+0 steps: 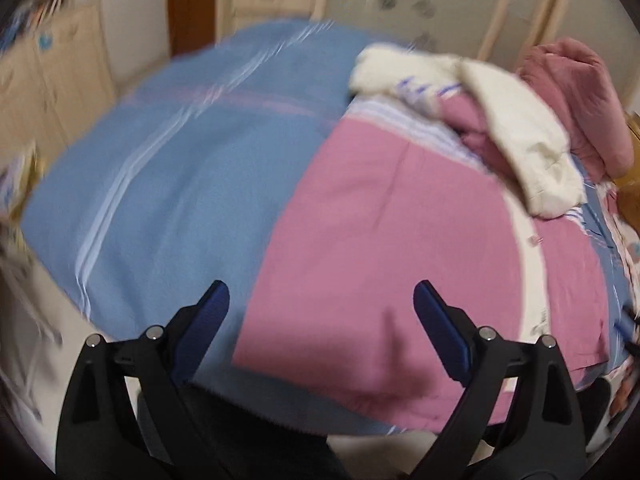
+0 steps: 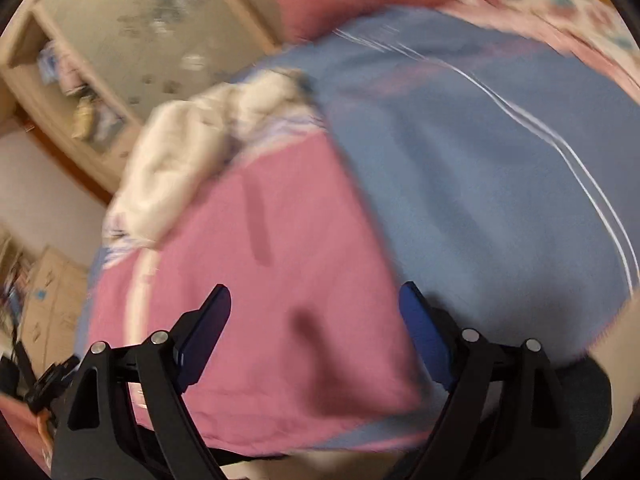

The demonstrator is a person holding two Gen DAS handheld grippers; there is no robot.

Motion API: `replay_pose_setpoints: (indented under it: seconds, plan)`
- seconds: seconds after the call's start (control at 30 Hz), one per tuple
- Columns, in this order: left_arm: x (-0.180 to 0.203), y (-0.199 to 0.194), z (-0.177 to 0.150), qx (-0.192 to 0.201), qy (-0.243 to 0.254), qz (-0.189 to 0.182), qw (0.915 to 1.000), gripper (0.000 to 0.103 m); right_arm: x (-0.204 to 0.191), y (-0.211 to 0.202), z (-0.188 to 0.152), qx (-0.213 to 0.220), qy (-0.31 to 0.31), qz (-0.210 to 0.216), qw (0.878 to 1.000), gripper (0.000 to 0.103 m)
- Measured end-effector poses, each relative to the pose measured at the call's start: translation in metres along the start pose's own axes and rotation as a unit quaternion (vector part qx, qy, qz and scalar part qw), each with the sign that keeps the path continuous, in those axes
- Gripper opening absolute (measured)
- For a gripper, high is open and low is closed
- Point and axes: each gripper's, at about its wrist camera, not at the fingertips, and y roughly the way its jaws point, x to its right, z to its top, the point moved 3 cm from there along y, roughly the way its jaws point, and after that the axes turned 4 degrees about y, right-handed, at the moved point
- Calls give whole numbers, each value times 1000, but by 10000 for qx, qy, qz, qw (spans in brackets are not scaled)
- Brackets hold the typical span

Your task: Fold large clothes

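A large pink garment [image 1: 392,240] lies flat on a blue striped bedspread [image 1: 180,160], with its white fleecy lining [image 1: 528,148] bunched at the far end. My left gripper [image 1: 321,286] hovers open above the garment's near left edge, and nothing is between its blue pads. In the right wrist view the same pink garment [image 2: 260,280] fills the lower middle, with the white lining [image 2: 180,160] up on the left. My right gripper [image 2: 314,287] stands open over the near part of the garment and holds nothing. Both views are blurred by motion.
A pink quilt [image 1: 572,92] is heaped at the far right of the bed. A pale wardrobe [image 1: 400,0] stands behind the bed and cardboard boxes [image 1: 60,80] stand to the left. Blue bedspread [image 2: 480,180] stretches to the right of the garment. Dark cloth [image 1: 240,432] shows at the near edge.
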Motion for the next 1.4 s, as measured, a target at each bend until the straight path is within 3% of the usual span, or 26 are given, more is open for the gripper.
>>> replay_pose_setpoints:
  seconds: [0.07, 0.23, 0.4, 0.47, 0.6, 0.67, 0.73, 0.8, 0.83, 0.9, 0.93, 1.03, 1.1, 1.17, 1.23, 1.27, 1.4]
  plan:
    - [15, -1, 8, 70, 150, -183, 9997, 95, -41, 15, 19, -55, -361, 232, 9991, 86]
    - [32, 33, 9, -391, 90, -276, 9988, 95, -157, 75, 57, -90, -1458, 813, 9859, 86]
    - [22, 55, -7, -726, -187, -557, 9956, 95, -225, 155, 122, 44, -1553, 987, 9829, 86]
    - [18, 58, -10, -740, -183, -634, 9951, 95, -233, 194, 146, -114, -1395, 776, 9871, 86]
    - [17, 61, -16, -761, -38, -669, 9948, 96, -222, 269, 159, -530, -1417, -169, 9883, 85]
    - [18, 65, -19, -739, 110, -680, 9949, 96, -212, 289, 155, -591, -1504, -527, 9854, 83]
    - [19, 63, -20, -713, 242, -650, 9950, 96, -225, 274, 149, -403, -1670, -715, 9825, 83]
    - [19, 52, -17, -637, 247, -704, 9952, 96, -252, 239, 134, 48, -1889, -313, 9815, 82]
    - [19, 45, -15, -564, 220, -812, 9949, 96, -281, 212, 117, 298, -2231, 413, 9735, 82]
    - [20, 31, -9, -327, 138, -1123, 9930, 96, -322, 190, 86, 261, -2827, 961, 9540, 82]
    - [20, 27, -6, -239, 105, -1203, 9924, 96, -354, 192, 58, -137, -3207, 1236, 9390, 82]
    - [21, 28, 0, -224, 62, -1362, 9904, 96, -398, 223, 1, -1285, -3535, 1618, 9123, 79]
    - [19, 38, -1, -423, -49, -1334, 9901, 96, -418, 254, -35, -1943, -3715, 1594, 8938, 70]
    - [18, 50, -6, -683, -171, -1456, 9868, 96, -430, 284, -59, -2199, -3972, 1272, 8819, 58]
    - [18, 58, -13, -857, -217, -1526, 9843, 96, -432, 313, -63, -2282, -3920, 902, 8866, 52]
    - [18, 60, -15, -883, -200, -1515, 9843, 96, -433, 325, -60, -2208, -3888, 737, 8914, 47]
    - [24, 61, -19, -937, -24, -1443, 9851, 97, -432, 345, -26, -1729, -3626, 316, 9152, 44]
